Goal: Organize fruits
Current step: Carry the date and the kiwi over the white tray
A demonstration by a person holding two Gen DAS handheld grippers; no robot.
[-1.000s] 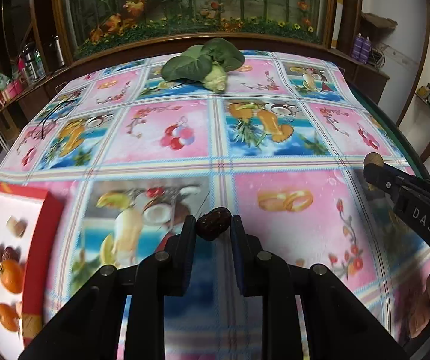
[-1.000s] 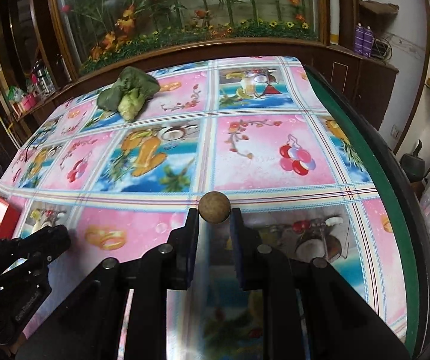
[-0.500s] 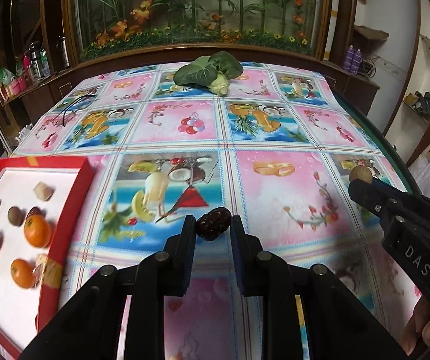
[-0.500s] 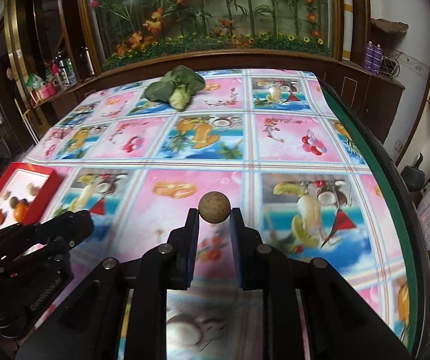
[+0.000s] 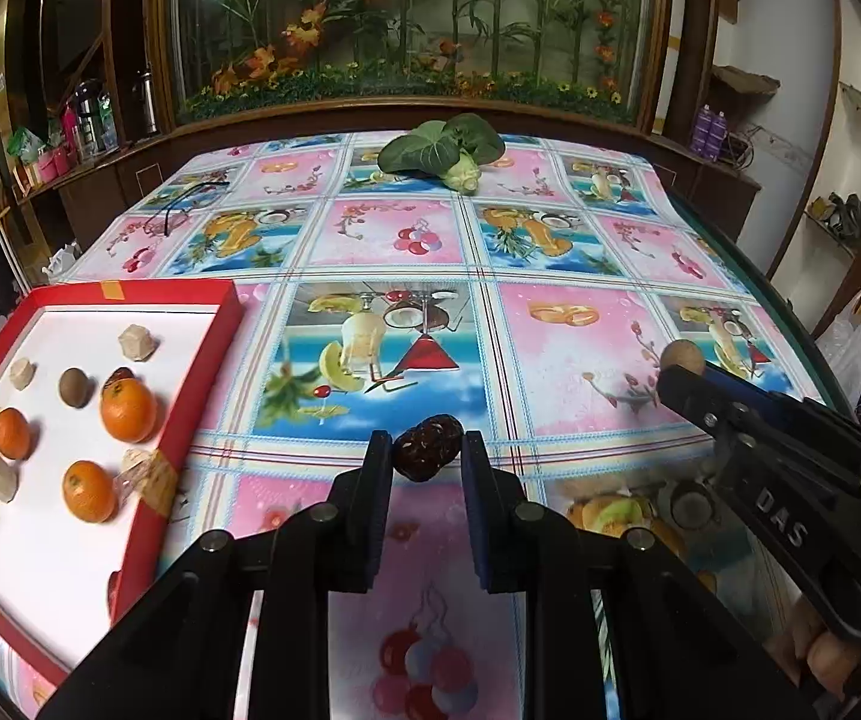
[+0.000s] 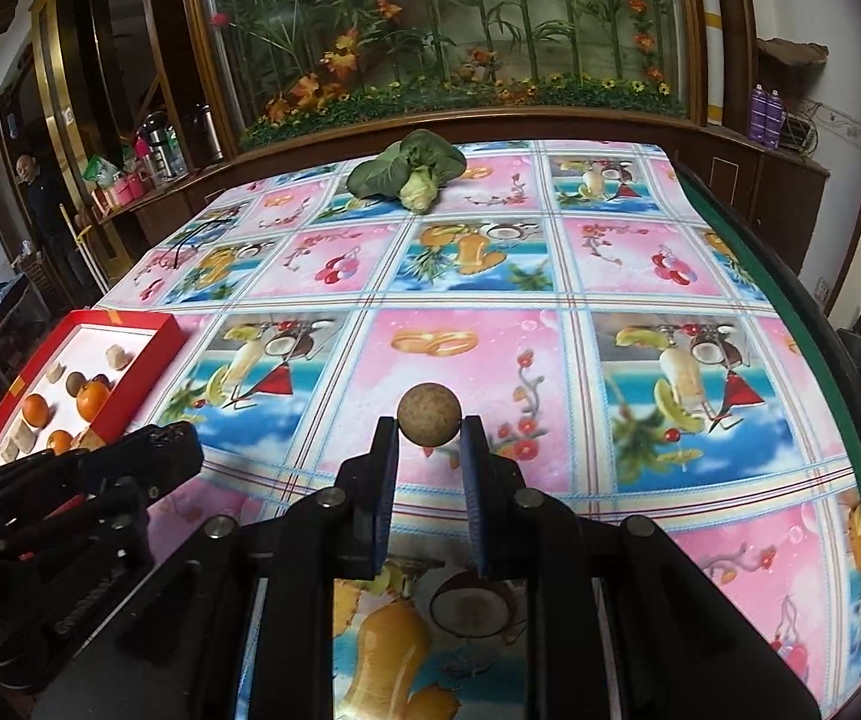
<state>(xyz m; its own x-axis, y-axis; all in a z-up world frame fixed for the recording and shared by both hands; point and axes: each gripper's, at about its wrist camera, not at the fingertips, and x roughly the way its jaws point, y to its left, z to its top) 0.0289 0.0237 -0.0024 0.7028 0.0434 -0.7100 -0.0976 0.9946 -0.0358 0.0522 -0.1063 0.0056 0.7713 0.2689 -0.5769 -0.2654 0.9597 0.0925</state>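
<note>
Two fruits are off the table: your left gripper [image 5: 424, 456] pinches a dark date [image 5: 427, 447], your right gripper [image 6: 428, 429] pinches a brown ball-shaped fruit [image 6: 429, 407], right of the red tray [image 5: 202, 384].

— Evenly lit, bright on the glossy fruit-printed plastic tablecloth [image 5: 556, 360]; soft glare there, faint shadows inside the red-rimmed white tray [image 5: 64, 546].

— Sharp centrally; strongly bowed at fisheye edges, dark vignetted corners, dim wooden surroundings.
</note>
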